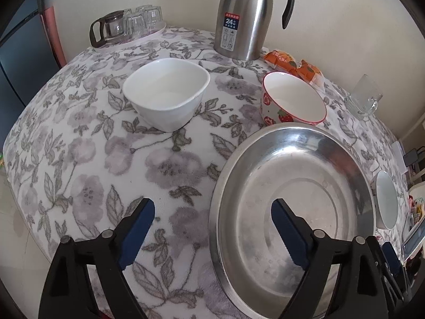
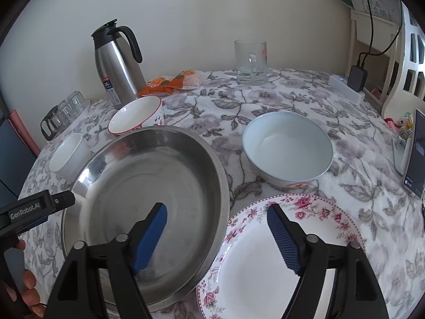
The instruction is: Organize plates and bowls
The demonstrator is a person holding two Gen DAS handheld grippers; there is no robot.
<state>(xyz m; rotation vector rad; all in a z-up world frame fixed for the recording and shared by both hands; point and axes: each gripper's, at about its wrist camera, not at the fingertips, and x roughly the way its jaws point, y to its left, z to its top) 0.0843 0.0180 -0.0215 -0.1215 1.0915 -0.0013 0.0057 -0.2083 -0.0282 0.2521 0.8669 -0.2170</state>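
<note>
We had the left hand-held gripper (image 1: 212, 228) spread wide, straddling the near rim of the steel plate (image 1: 292, 186) without clamping it. The right hand-held gripper (image 2: 216, 230) gaped too, one finger over the steel plate, the other over the floral plate (image 2: 265, 265) whose edge the steel one overlapped. On the flowered tabletop (image 1: 106, 159) sat the square white bowl (image 1: 167, 93), the strawberry bowl (image 1: 292, 98) touching the steel rim, and the round white bowl (image 2: 288, 148) beyond the floral plate.
</note>
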